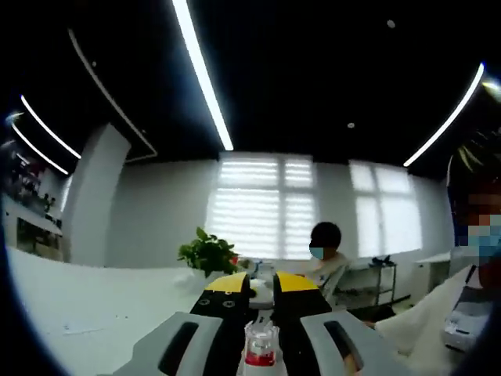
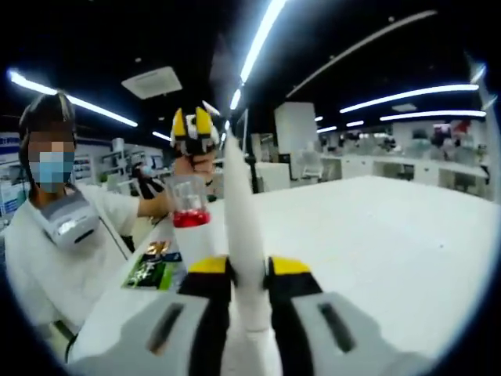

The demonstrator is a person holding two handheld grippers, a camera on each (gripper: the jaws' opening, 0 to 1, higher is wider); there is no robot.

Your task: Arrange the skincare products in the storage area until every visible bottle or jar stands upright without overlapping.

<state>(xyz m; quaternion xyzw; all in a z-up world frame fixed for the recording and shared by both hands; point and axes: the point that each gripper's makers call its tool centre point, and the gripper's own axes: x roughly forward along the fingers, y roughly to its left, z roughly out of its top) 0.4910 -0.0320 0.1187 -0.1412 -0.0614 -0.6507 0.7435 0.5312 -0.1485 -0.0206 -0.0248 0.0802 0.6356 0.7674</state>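
Grippers: two, left gripper and right gripper
Clear red-capped bottles: one
White tubes: one
Potted plants: one
People: two
Leaflets: one

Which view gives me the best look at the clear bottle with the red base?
The right gripper view: the clear bottle hangs in full side profile from the left tool. The left gripper view catches just its top between that tool's jaws.

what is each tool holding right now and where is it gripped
The left tool grips a clear bottle with red liquid near its top. The right tool clamps a white tube low on its body.
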